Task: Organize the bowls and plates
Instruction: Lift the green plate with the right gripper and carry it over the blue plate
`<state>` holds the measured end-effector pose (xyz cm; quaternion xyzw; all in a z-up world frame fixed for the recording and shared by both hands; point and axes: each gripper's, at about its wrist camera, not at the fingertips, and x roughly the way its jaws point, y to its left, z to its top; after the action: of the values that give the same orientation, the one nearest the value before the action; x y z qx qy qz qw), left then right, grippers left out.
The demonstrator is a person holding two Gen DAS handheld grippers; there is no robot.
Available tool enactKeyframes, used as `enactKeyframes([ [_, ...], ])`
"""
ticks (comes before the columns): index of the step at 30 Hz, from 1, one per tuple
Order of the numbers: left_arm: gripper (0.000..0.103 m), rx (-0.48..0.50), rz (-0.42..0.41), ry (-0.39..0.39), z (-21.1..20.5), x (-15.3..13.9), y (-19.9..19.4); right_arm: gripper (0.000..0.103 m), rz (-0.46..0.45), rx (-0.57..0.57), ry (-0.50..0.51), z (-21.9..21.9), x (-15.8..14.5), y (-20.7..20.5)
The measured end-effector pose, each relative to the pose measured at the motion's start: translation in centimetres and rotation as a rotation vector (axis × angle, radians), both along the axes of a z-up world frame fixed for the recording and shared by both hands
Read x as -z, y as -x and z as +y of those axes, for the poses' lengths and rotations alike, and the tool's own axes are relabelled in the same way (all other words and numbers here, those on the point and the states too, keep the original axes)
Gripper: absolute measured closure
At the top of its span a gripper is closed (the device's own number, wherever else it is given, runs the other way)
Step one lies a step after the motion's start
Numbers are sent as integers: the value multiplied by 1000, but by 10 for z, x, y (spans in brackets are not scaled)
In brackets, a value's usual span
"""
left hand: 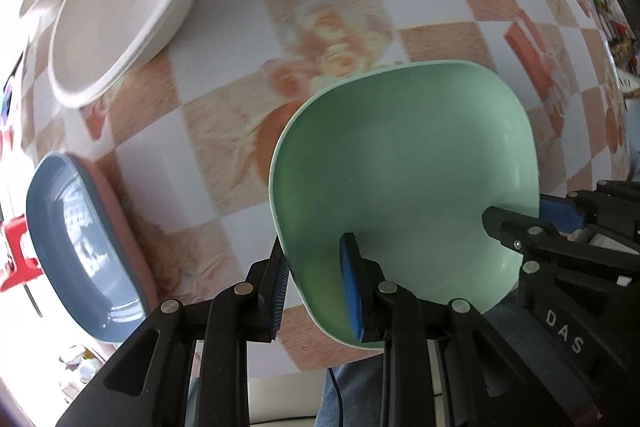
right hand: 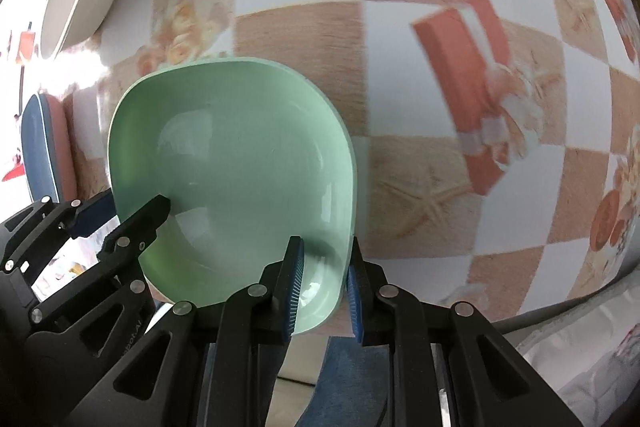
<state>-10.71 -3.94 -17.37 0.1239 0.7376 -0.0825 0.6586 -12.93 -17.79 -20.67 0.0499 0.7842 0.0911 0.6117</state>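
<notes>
Clamping opposite rims of one green bowl (left hand: 404, 179), the left gripper (left hand: 316, 291) and right gripper (right hand: 324, 291) each pinch its wall between blue ribbed pads, holding it mouth-up over the checked tablecloth (left hand: 320, 7). The bowl is a smooth, glossy rounded square. Only the left view clearly shows a grey-blue dish (left hand: 80, 239) on a pink one and stacked white plates (left hand: 120, 11) beyond

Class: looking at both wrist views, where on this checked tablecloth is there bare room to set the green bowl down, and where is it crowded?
Free: the wide stretch of tablecloth beyond and right of the green bowl, and the middle strip between it and the white plates. Crowded: the left edge, with the white plates and the blue dish.
</notes>
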Motion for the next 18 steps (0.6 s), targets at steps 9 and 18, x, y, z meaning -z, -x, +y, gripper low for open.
enactKeyframes([
  [9,75,-78,-10,-1,48,-9,-14,80,-1,-70,-20,47,-6,6],
  [18,75,-138,-11,38,74,-26,-14,80,11,-124,-29,94,-12,0],
])
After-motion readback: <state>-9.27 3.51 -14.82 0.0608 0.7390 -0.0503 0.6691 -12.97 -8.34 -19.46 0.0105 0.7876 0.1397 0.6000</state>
